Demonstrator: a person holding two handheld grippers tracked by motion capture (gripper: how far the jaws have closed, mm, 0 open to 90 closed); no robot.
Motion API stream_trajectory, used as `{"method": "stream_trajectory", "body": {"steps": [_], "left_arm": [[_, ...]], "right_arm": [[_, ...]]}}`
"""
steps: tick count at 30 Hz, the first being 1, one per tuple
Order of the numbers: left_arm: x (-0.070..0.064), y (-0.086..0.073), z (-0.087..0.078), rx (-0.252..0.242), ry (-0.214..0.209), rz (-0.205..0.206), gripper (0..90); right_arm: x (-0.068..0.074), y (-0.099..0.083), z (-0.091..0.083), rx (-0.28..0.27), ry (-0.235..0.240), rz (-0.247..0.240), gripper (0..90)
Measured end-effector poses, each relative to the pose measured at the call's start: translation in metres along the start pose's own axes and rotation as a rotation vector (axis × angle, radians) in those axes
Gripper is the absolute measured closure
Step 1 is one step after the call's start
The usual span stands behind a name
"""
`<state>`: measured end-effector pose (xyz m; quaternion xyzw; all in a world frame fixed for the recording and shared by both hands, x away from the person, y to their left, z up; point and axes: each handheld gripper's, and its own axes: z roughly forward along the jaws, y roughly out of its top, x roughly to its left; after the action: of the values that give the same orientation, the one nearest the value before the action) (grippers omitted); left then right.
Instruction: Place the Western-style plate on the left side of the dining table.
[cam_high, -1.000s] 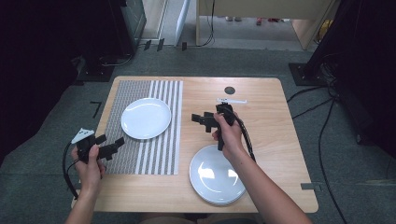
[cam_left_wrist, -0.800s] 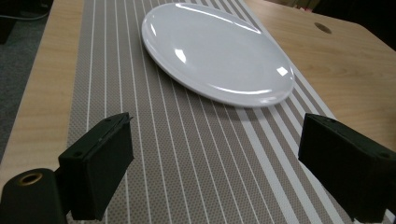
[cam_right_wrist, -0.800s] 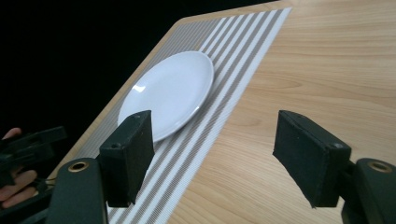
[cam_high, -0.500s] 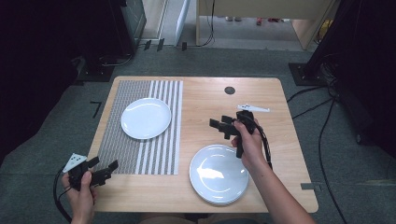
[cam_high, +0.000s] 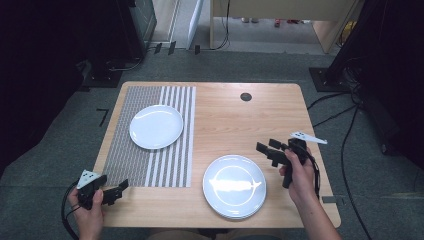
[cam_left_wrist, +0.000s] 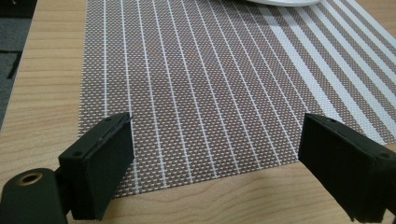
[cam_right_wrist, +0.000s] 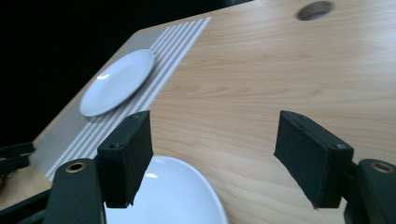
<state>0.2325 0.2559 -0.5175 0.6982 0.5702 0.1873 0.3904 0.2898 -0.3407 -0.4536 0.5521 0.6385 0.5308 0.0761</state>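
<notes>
A white plate (cam_high: 156, 126) lies on a brown-and-white striped placemat (cam_high: 150, 165) on the left half of the wooden table (cam_high: 235, 120). Another white plate (cam_high: 234, 185), seemingly on top of a stack, sits near the front edge. My left gripper (cam_high: 116, 191) hovers open at the mat's front left corner, and the left gripper view shows the mat (cam_left_wrist: 210, 70) between its jaws. My right gripper (cam_high: 265, 150) is open just right of the front plate, pointing left. In the right gripper view (cam_right_wrist: 212, 154) its jaws frame bare wood, with the front plate (cam_right_wrist: 168, 196) low left and the far plate (cam_right_wrist: 119, 84) beyond.
A round cable hole (cam_high: 245, 96) sits near the table's far edge. Cables (cam_high: 345, 150) trail on the grey floor to the right. Dark equipment (cam_high: 135, 25) stands behind the table at the left.
My left gripper has drawn back to the front left corner of the table. My right gripper has moved right and nearer, from the table's middle to beside the front plate.
</notes>
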Motion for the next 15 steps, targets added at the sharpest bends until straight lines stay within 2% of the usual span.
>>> {"method": "stream_trajectory", "body": {"steps": [4,9,15], "left_arm": [[-0.002,0.0,0.001,0.008,0.016,0.018,10.2],[-0.005,0.0,0.002,0.019,0.035,0.04,10.2],[-0.018,0.0,0.007,0.066,0.125,0.151,10.2]], "right_arm": [[-0.017,-0.013,-0.023,-0.014,-0.034,0.003,27.4],[-0.042,-0.033,-0.047,0.004,-0.089,0.02,27.2],[-0.064,-0.05,-0.069,0.004,-0.137,0.044,27.0]]}}
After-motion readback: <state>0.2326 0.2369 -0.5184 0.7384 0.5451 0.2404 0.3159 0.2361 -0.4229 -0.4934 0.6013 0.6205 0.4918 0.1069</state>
